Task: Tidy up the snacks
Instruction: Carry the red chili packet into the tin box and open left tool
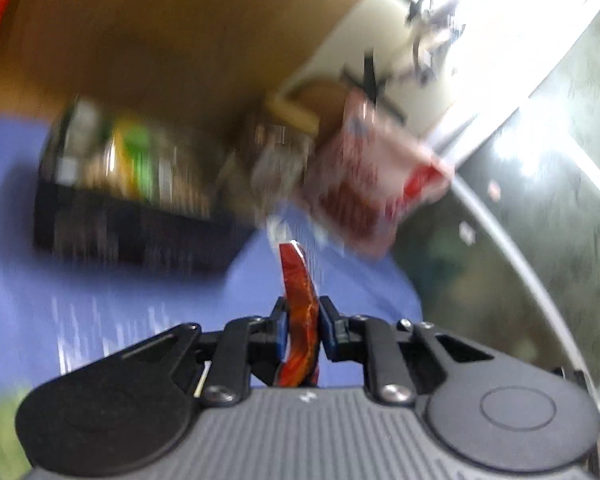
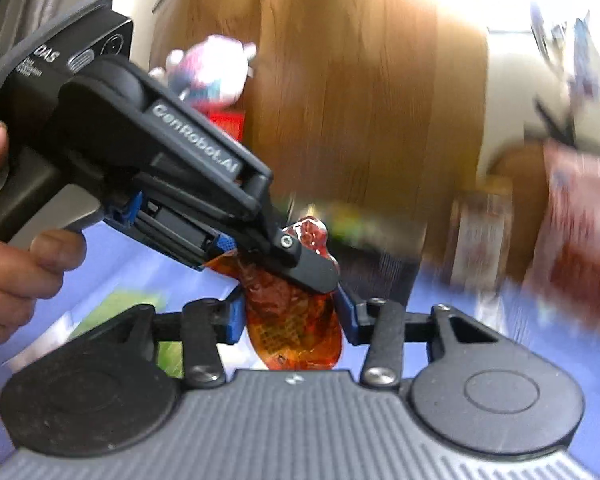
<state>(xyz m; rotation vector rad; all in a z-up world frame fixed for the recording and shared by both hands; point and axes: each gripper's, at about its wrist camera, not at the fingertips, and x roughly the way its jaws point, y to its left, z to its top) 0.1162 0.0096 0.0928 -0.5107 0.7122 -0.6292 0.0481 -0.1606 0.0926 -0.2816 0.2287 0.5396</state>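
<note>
We hold the crinkly red-orange plastic snack packet (image 2: 296, 312) in both grippers above the blue bench (image 1: 100, 300): left gripper (image 1: 303, 330) jaws clenched on its edge, right gripper (image 2: 292, 316) jaws grasping its flat sides. Its long axis runs forward toward the dark slatted basket (image 1: 132, 232).

Glossy orange-red snack packet (image 2: 296, 320), crinkled, held upright above blue cloth, edge-on from left (image 1: 300, 320)

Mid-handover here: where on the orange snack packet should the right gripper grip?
Grip the orange snack packet at its wide, flat lower half, from below, fingers pressing its sides. The left gripper already pinches the crinkled top, so that end is taken.
</note>
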